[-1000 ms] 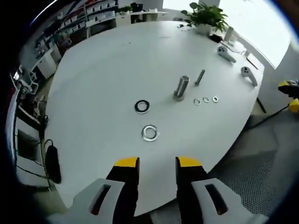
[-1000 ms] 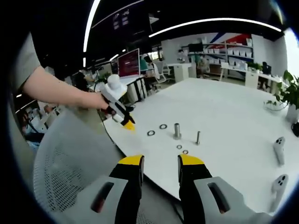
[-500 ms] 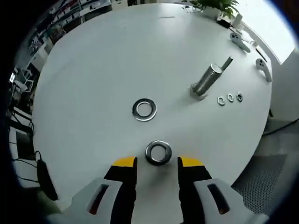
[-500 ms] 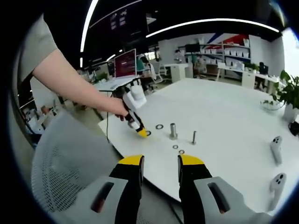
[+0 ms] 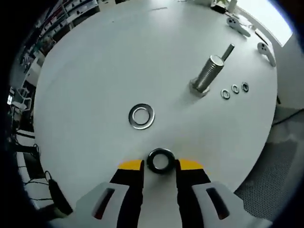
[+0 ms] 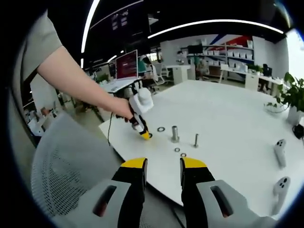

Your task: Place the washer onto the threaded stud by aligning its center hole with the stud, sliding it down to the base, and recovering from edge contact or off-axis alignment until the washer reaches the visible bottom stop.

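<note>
Left gripper view: washer (image 5: 160, 160) lies flat on the tabletop (image 5: 104, 61) between the left gripper's (image 5: 159, 166) parted fingers.
The fingertips flank it closely; whether they touch it I cannot tell. Beyond them lie a second washer (image 5: 141, 116) and the upright stud (image 5: 207, 74). The right gripper (image 6: 163, 167) hangs off the tabletop, fingers apart, empty.

table (image 5: 85, 71): white, round
small washers (image 5: 235, 89): three in a row, near the table edge
thin bolt (image 6: 195, 140): upright
chair (image 6: 71, 166): grey mesh
plant (image 6: 295, 97): far right
</note>
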A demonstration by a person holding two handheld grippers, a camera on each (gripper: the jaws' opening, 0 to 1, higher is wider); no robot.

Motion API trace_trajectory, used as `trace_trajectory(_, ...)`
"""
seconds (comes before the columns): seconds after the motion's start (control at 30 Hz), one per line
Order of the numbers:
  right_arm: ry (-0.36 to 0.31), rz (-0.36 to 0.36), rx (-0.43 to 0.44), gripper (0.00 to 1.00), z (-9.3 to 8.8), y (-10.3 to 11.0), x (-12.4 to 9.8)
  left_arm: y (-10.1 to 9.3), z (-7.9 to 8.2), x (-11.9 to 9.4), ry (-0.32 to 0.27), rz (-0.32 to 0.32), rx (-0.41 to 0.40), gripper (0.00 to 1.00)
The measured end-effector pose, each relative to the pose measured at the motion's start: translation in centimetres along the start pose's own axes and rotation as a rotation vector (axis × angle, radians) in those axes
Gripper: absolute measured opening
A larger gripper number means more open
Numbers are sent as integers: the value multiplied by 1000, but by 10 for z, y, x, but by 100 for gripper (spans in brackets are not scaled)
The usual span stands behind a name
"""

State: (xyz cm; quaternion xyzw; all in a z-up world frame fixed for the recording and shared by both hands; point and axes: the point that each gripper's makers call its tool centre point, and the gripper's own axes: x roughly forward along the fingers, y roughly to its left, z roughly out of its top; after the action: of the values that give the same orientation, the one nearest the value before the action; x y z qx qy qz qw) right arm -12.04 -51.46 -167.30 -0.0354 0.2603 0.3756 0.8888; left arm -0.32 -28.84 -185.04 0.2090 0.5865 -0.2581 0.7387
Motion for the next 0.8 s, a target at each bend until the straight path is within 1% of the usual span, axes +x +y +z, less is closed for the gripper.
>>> trace_trajectory(0.03,-1,0,0,30,0,0,0,1,-1,0,12,-5,27,21)
trace_trajectory(0.13,1,1,-1,30,0,0,0,3,-2,0,37,-6,-14,21)
trace_trajectory(0.3,2,3,0,30,0,1,0,4,-1,2,78,-11,2,21)
trace_trajectory(0.37,3,4,-2,30,0,1,0,4,-3,2,103,-11,75,22)
trace_trajectory(0.47,3,6,-3,30,0,1,0,3,-2,1,100,-13,70,22)
trace_trajectory(0.53,3,5,-4,30,-1,1,0,3,-3,1,88,-13,71,22)
trace_trajectory(0.63,-1,4,-4,29,0,1,0,5,-3,0,59,-9,32,21)
trace_trajectory(0.73,2,5,-6,29,0,1,0,4,-3,0,48,-4,26,20)
trace_trajectory(0.8,-1,5,-7,29,0,1,0,5,-2,1,30,6,-39,20)
